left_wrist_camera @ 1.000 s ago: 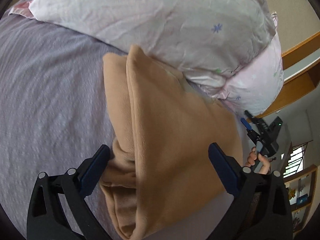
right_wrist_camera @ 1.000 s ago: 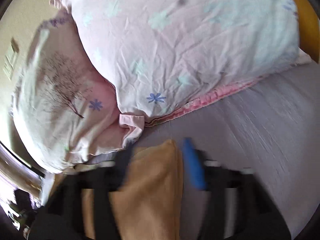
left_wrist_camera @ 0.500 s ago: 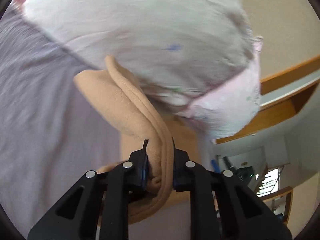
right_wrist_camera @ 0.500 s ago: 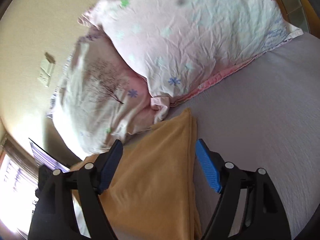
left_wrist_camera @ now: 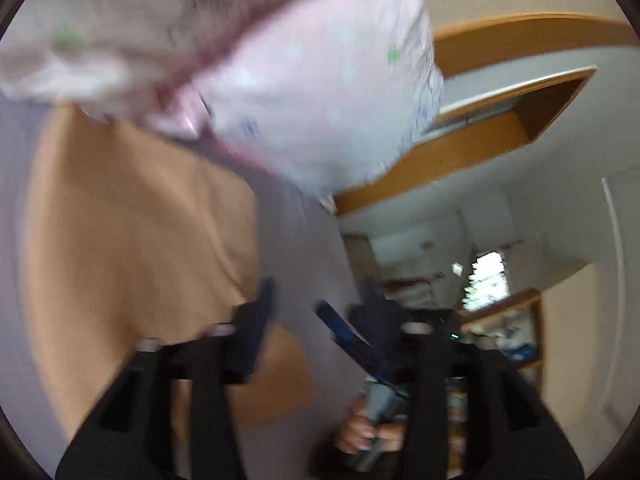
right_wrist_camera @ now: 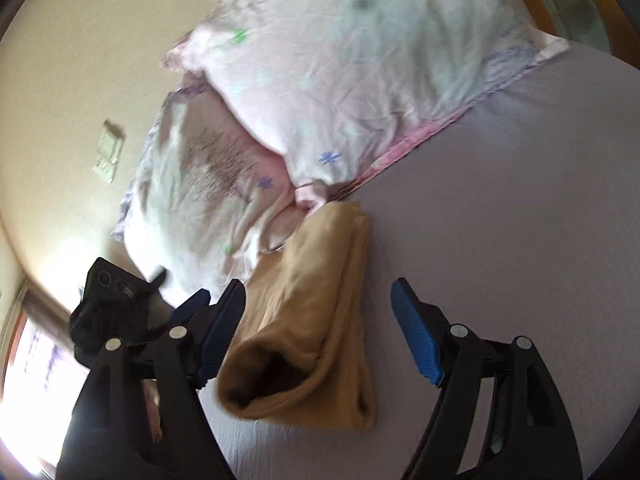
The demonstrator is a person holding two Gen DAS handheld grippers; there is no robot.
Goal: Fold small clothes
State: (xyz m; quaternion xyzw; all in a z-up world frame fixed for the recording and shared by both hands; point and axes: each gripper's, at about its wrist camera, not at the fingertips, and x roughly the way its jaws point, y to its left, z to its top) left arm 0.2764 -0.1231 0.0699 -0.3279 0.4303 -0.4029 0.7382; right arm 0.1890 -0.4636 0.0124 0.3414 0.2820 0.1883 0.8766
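Garment: a tan garment [right_wrist_camera: 308,320] lies folded into a long narrow strip on the lilac bedsheet [right_wrist_camera: 520,208], its far end touching the pillows [right_wrist_camera: 340,80], its near end puffed open like a loose tube.
Right gripper: the right gripper [right_wrist_camera: 318,332] hangs above the near end with its jaws spread wide, one on each side of the strip, holding nothing.
Left gripper: the left gripper [left_wrist_camera: 316,320] is blurred; its jaws seem parted with only sheet between them and no cloth in them, though the smear makes that a fair guess rather than a certainty.
Left gripper's place: in the right wrist view it shows just beside the strip, on the pillow side.
Progress: the lengthwise folds look done; a crosswise fold, near end toward far end, is probably what remains.
Risk, loose layers: the near end gapes, so a pinch there may catch only the top layer and pull the fold open.
Risk, pillows: the far end is tucked against the pillow edge; folding toward it could snag the pillowcase hem or push the strip under it.
Risk, sheet: a low grab may take the bedsheet along with the cloth.
Risk, crowding: both tools sit near the same end and could knock together.
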